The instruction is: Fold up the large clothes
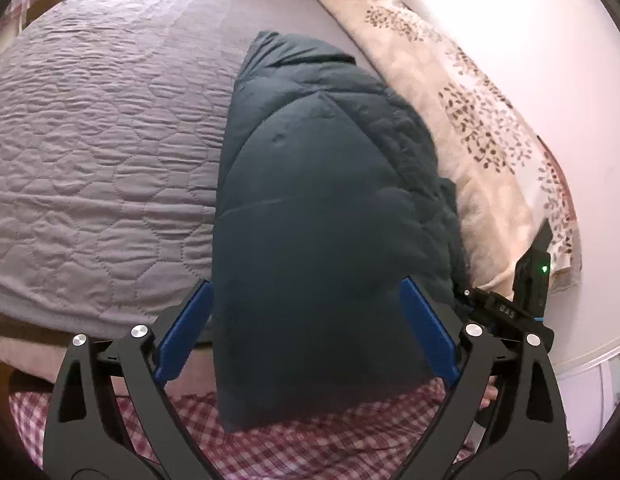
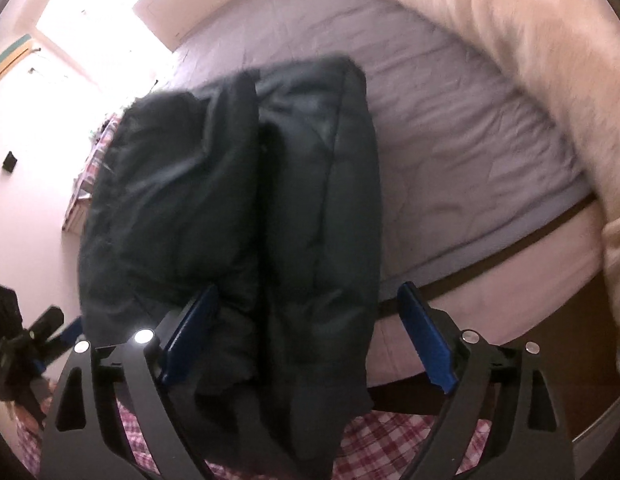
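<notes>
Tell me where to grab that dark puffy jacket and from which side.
Take the dark jacket at its near end, which overhangs the edge of the quilted bed. Come in from the foot of the bed, as both views face. It is thick, so keep the tongs wide: the left tongs and right tongs already straddle it, open.

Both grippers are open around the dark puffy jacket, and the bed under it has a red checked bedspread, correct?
Not quite. The bedspread is a grey quilted one, as the left wrist view shows; the red checked fabric lies nearer the cameras, below the bed's edge. The rest holds: the left gripper and right gripper stand open around the dark puffy jacket.
</notes>
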A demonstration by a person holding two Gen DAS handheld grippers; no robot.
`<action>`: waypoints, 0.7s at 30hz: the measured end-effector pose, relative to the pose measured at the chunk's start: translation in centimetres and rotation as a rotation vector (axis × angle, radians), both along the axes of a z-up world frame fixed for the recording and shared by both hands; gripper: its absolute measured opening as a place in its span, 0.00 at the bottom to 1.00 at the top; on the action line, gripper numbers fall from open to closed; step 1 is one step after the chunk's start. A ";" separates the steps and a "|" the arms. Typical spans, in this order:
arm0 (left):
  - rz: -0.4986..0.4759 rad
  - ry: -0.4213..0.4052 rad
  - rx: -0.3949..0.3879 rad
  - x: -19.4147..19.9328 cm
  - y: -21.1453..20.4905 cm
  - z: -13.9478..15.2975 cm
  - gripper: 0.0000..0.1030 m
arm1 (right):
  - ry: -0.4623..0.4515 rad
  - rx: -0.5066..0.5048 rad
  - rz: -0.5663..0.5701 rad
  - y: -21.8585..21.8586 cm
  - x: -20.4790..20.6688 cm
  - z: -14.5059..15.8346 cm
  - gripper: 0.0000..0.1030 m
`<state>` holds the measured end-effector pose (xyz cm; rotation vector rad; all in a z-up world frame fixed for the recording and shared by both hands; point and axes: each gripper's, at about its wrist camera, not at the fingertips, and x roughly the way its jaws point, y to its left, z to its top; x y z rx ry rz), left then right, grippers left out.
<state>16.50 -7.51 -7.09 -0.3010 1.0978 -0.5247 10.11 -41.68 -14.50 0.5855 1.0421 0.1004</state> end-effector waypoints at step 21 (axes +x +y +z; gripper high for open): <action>-0.078 0.072 -0.120 1.5 -0.5 -4.6 0.86 | -0.023 0.230 0.101 0.7 1.7 -2.2 0.45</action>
